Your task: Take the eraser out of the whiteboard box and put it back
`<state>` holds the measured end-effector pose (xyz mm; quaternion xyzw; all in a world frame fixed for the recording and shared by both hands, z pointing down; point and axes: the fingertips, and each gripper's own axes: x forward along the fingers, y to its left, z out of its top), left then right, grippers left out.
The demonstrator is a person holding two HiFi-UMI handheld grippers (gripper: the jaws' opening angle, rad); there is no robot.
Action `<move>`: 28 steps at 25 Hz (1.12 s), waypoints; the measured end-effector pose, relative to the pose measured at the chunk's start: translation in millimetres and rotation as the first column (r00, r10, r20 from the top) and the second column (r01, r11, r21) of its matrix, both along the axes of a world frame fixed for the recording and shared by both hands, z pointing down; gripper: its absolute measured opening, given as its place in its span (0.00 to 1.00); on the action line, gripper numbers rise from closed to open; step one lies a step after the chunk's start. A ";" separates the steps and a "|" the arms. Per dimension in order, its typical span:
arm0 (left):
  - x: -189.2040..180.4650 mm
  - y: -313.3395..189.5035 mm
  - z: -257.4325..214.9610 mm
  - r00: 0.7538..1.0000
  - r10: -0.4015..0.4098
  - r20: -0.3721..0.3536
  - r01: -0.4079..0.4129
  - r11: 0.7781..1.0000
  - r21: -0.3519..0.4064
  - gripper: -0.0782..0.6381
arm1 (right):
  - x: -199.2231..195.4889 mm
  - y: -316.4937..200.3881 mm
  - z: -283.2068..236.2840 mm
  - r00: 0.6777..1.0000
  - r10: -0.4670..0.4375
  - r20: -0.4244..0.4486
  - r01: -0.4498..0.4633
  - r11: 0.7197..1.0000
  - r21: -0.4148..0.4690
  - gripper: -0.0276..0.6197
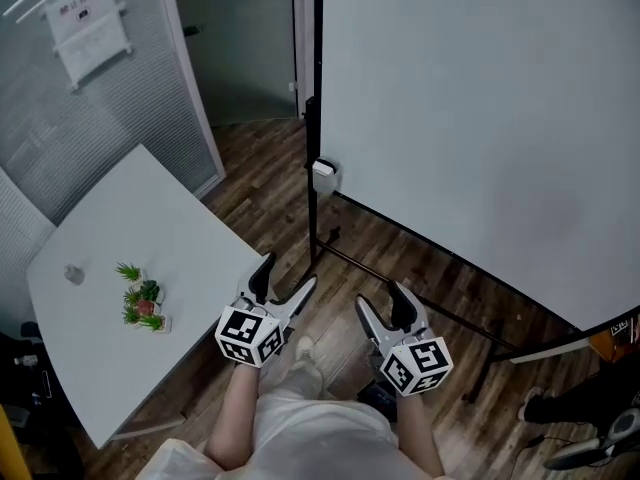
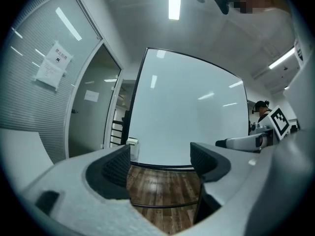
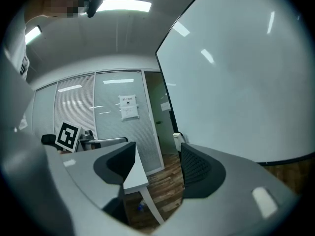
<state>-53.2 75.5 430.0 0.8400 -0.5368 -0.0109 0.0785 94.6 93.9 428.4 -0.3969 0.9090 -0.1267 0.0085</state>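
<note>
My left gripper (image 1: 288, 274) and right gripper (image 1: 381, 296) are open and empty, well apart from the whiteboard box (image 1: 323, 175). The eraser is hidden, probably light; I would pinch its sides.

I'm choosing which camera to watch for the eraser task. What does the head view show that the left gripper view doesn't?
Only the head view: the table with its small plants.
Only the left gripper view: the ceiling light, and the left gripper seen along its fingers, which are apart with nothing between them.
Both: the whiteboard, the white box at its left edge, the wood floor and the right gripper. Neither view shows the eraser.
</note>
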 end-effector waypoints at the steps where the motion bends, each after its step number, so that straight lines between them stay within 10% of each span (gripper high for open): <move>1: -1.0 -16.7 -0.8 1.000 0.006 -0.002 -0.006 1.000 0.000 0.63 | -3.0 -14.1 -1.4 1.000 0.001 -0.005 -0.001 1.000 -0.002 0.49; 16: -37.5 -213.5 12.7 0.995 0.097 -0.007 -0.097 0.994 -0.051 0.57 | -49.4 -195.3 13.0 0.996 0.086 -0.033 -0.088 0.994 -0.063 0.49; 28: -27.1 -270.3 24.4 0.980 0.199 0.022 -0.197 0.978 -0.061 0.57 | -50.2 -231.4 15.1 0.978 0.198 -0.059 -0.200 0.979 -0.042 0.49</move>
